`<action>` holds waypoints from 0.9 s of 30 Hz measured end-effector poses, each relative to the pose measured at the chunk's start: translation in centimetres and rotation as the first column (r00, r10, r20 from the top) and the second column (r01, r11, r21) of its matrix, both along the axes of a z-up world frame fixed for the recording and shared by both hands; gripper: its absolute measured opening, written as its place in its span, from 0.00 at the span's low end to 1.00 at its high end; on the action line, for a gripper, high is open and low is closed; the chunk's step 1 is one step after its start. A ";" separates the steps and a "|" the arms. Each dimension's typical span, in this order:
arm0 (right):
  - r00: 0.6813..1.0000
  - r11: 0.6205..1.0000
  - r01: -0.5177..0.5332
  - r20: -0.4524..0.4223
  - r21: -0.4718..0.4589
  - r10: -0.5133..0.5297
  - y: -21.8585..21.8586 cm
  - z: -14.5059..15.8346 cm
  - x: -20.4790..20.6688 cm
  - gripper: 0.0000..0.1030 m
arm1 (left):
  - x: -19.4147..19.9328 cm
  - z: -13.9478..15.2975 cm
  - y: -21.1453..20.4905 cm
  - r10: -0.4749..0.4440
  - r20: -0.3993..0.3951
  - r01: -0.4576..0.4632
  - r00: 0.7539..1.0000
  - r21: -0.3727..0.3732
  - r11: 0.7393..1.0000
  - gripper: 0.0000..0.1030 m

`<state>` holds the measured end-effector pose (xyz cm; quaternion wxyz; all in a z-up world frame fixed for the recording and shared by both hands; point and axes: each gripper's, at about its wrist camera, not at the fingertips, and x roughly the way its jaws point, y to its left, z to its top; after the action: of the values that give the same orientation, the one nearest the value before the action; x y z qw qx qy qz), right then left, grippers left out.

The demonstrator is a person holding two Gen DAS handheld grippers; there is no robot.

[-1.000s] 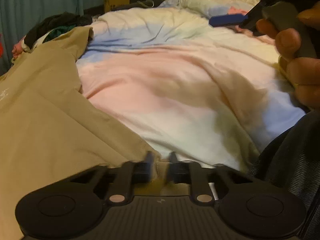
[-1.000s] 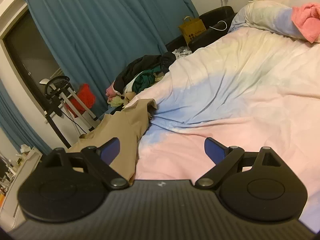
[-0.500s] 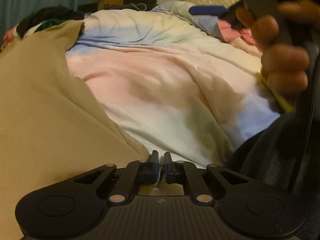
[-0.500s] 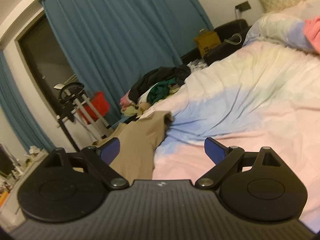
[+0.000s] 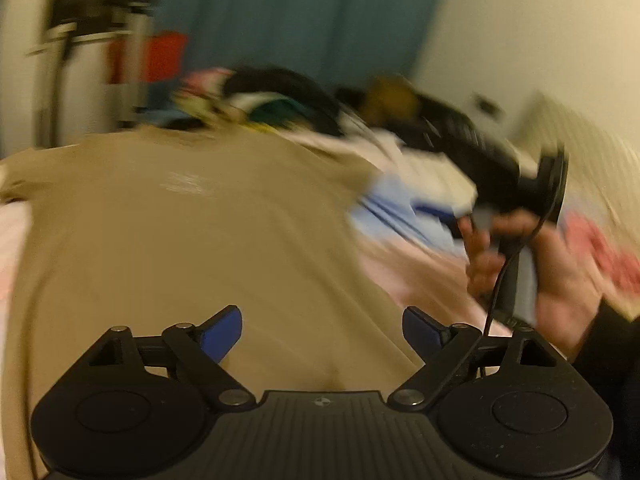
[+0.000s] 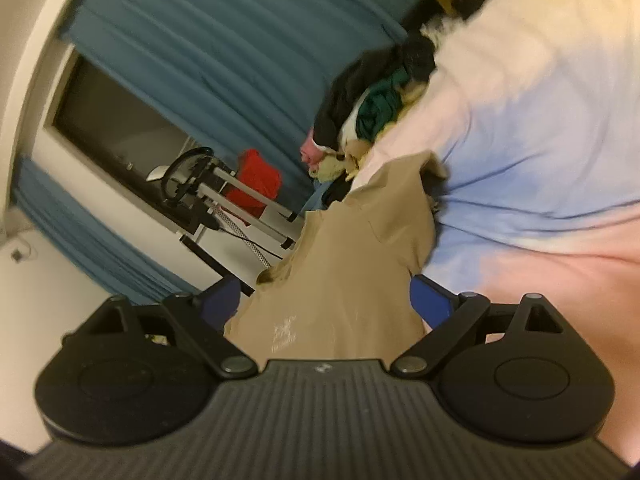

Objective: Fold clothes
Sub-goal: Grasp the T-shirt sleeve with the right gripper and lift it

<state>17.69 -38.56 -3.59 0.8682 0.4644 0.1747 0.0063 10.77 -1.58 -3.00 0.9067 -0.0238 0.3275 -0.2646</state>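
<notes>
Left claw [image 5: 322, 330]: jaws apart, having just been opening; nothing between the blue pads [image 5: 222, 334]. It hangs over the tan shirt, not touching it as far as the blurred view shows.

Right claw [image 6: 325, 306]: jaws apart, empty. Seen also in the left wrist view as a black body [image 5: 516, 184] gripped by a hand [image 5: 540, 264] over the bed, well to the right of the shirt; a thin black cable hangs from it.

Tan shirt [image 5: 192, 248]: spread flat on the bed at its near edge, on the side towards the curtain. A small pale print [image 5: 186, 182] faces up on the cloth. In the right wrist view the shirt [image 6: 360, 272] runs from between the claw's fingers up to the clothes pile, one end crumpled where it meets the duvet.

Duvet [image 6: 540, 140]: pastel, in bands of pink, blue and cream; covers the bed.

Clothes pile [image 6: 368, 112]: black, green, pink and yellow items heaped at the bed's far edge, just beyond the shirt.

Pink cloth [image 5: 604, 252]: on the duvet beyond the hand, blurred.

Curtain [image 6: 208, 40]: blue, behind the pile.

Metal frame [image 6: 236, 200]: stands by the curtain, with a red object [image 6: 256, 180] behind it.
</notes>
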 end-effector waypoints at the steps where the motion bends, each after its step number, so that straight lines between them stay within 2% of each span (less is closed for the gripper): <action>1: 1.000 1.000 0.016 -0.015 0.010 -0.016 -0.4 -0.8 2.0 0.91 | 0.8 -0.2 0.7 0.045 0.007 -0.045 0.999 -0.016 0.999 0.87; 3: 0.998 0.999 0.044 -0.043 0.011 -0.044 -1.2 -2.3 5.4 0.91 | 2.1 -0.9 1.6 0.113 0.002 -0.113 0.994 -0.029 0.993 0.88; 5: 0.996 0.998 0.064 -0.062 -0.015 -0.065 -1.6 -3.8 8.4 0.91 | 3.5 -1.7 2.2 0.149 -0.037 -0.151 0.988 -0.047 0.987 0.88; 9: 0.993 0.994 0.087 -0.074 -0.066 -0.092 -2.3 -6.3 14.1 0.91 | 6.7 -3.0 2.9 0.164 -0.109 -0.176 0.980 -0.106 0.979 0.88; 14: 0.996 0.987 0.074 -0.034 -0.142 -0.079 -3.1 -6.7 18.7 0.60 | 10.1 -4.1 2.3 0.173 -0.070 -0.178 0.982 -0.076 0.981 0.88; 15: 0.995 0.984 0.084 -0.035 -0.157 -0.090 -3.3 -6.4 19.1 0.44 | 10.7 -4.4 2.4 0.174 -0.070 -0.179 0.982 -0.073 0.981 0.88; 16: 0.994 0.981 0.093 -0.036 -0.171 -0.101 -3.6 -6.2 19.5 0.24 | 11.2 -4.6 2.5 0.177 -0.072 -0.183 0.981 -0.072 0.981 0.88; 18: 0.992 0.971 0.103 -0.050 -0.214 -0.116 -3.9 -5.3 19.9 0.11 | 12.3 -4.8 2.8 0.195 -0.084 -0.201 0.977 -0.076 0.977 0.88; 20: 0.992 0.940 0.090 -0.051 -0.329 -0.113 -3.3 -3.7 20.1 0.08 | 13.2 -4.9 3.2 0.222 -0.103 -0.231 0.970 -0.081 0.970 0.88; 23: 0.993 0.864 0.079 -0.040 -0.497 -0.114 -1.2 -0.4 20.0 0.08 | 13.6 -4.3 4.6 0.296 -0.142 -0.308 0.944 -0.065 0.949 0.88; 27: 0.995 0.701 0.066 -0.010 -0.710 -0.104 4.4 4.4 19.9 0.08 | 12.5 -2.7 7.9 0.377 -0.143 -0.385 0.915 -0.039 0.922 0.88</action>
<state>37.54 -34.15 0.85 0.9746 0.1034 0.1635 -0.1129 23.29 6.27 -5.71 0.9159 -0.1348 0.3669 -0.0915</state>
